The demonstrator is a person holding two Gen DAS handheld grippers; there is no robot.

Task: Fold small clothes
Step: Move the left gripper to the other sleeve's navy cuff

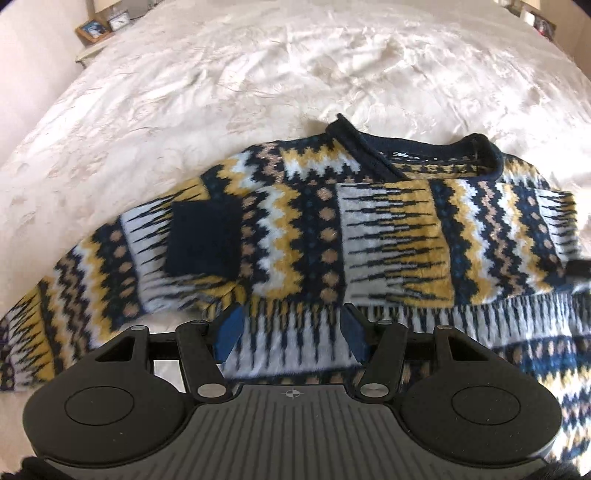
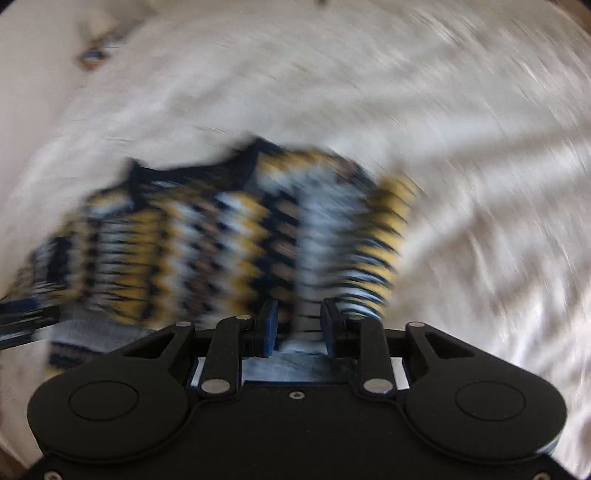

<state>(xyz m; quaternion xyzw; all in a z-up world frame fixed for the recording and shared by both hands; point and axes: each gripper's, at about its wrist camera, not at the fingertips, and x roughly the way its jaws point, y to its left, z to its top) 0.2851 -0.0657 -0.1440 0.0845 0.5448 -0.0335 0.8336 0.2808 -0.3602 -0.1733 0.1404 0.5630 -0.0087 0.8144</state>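
A patterned knit sweater (image 1: 306, 221) in navy, mustard, white and tan lies spread across a bed covered by a cream bedspread (image 1: 207, 92), its navy collar (image 1: 413, 151) toward the far side and both sleeves folded in over the chest, so that one navy cuff (image 1: 201, 238) rests on the body of the garment. The left tongs (image 1: 291, 334) hang over the near hem with their blue pads (image 1: 229, 334) standing apart and nothing pinched between them; the knit simply shows through the gap. The right wrist view is heavily smeared by motion, but the right tongs (image 2: 298, 328) can be seen drawn in narrow on a bunched fold of the sweater (image 2: 236, 236), with fabric filling the space between the pads (image 2: 269, 326) (whether they press it firmly cannot be told for sure through the blur). At the far left corner of the bed, a small framed picture (image 1: 93, 30) and a clock (image 1: 119, 22) stand on a bedside surface.
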